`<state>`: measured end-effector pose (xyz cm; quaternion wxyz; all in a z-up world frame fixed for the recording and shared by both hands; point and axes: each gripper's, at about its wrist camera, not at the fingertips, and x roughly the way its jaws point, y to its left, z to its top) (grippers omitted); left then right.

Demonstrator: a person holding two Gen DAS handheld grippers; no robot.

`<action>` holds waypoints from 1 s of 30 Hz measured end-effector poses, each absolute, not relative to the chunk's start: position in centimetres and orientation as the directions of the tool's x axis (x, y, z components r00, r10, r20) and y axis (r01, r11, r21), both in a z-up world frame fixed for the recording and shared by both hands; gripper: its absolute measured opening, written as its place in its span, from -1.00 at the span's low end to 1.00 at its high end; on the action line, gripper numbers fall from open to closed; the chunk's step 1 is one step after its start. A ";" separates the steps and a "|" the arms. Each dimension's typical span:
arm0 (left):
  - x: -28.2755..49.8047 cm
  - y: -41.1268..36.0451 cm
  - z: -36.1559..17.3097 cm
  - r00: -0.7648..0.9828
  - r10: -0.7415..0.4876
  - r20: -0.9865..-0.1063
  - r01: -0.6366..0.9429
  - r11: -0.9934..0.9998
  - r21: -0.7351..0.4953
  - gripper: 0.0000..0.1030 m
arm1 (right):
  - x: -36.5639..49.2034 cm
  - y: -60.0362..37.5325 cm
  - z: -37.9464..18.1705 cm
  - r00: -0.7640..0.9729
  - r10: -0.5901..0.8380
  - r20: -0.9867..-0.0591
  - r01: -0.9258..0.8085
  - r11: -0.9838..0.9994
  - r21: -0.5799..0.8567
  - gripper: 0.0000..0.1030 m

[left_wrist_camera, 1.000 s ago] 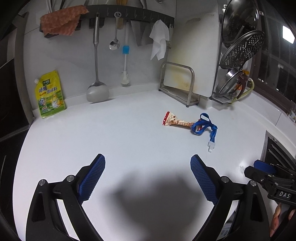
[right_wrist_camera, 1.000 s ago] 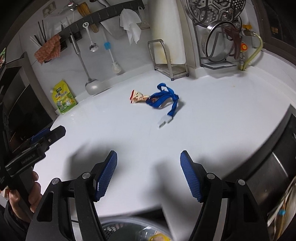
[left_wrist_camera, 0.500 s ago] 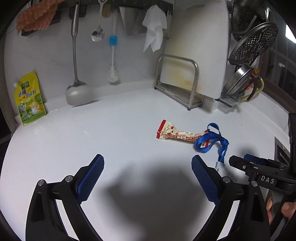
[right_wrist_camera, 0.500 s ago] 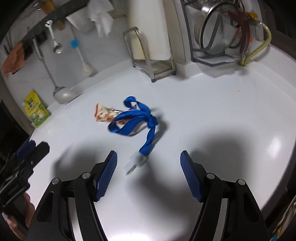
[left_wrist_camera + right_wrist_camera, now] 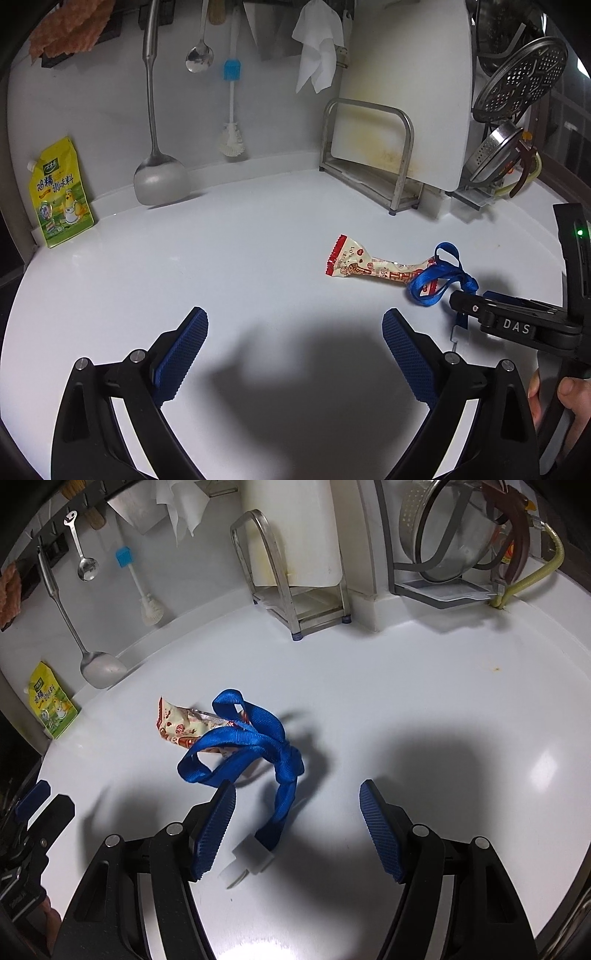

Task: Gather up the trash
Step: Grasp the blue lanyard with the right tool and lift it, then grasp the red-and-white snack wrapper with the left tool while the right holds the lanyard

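A white and red snack wrapper [image 5: 354, 266] [image 5: 177, 727] lies on the white countertop [image 5: 221, 266]. A blue lanyard [image 5: 439, 280] [image 5: 251, 738] is draped over the wrapper's right end, and its white clip [image 5: 251, 856] rests on the counter. My right gripper [image 5: 297, 812] is open just above the counter. The lanyard's strap and clip lie between its fingers, close to the left pad, and neither pad presses on them. My left gripper [image 5: 295, 332] is open and holds nothing, short of the wrapper and to its left.
A yellow seasoning pouch [image 5: 59, 192] leans on the back wall. A steel spatula [image 5: 160, 181] and a brush [image 5: 231, 140] hang there. A metal rack [image 5: 369, 155] with a cutting board and a pot rack [image 5: 509, 155] stand at the back right.
Both grippers moved forward toward the trash. The right one came in low until the lanyard's clip end lay between its open fingers. The left one has held still for the last half second.
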<state>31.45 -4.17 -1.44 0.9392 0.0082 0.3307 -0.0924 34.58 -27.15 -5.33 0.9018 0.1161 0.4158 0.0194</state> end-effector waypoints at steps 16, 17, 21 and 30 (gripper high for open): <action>32.5 -5.9 -2.0 0.738 -0.179 -0.650 0.168 0.983 -0.080 0.82 | 34.4 -25.8 -4.7 0.675 0.118 -0.728 -0.020 0.990 0.141 -0.91; 32.7 -6.3 -2.1 0.737 -0.181 -0.651 0.168 0.982 -0.083 0.82 | 34.1 -26.2 -4.3 0.691 0.119 -0.713 -0.017 0.989 0.149 -0.91; 33.3 -7.9 -2.2 0.741 -0.165 -0.651 0.153 0.985 -0.075 0.82 | 33.4 -28.2 -3.2 0.729 0.119 -0.674 0.010 0.983 0.185 -0.91; 35.7 -11.4 -2.7 0.730 -0.128 -0.672 0.088 0.992 -0.094 0.82 | 32.8 -31.4 -2.6 0.771 0.077 -0.632 0.076 0.975 0.211 -0.91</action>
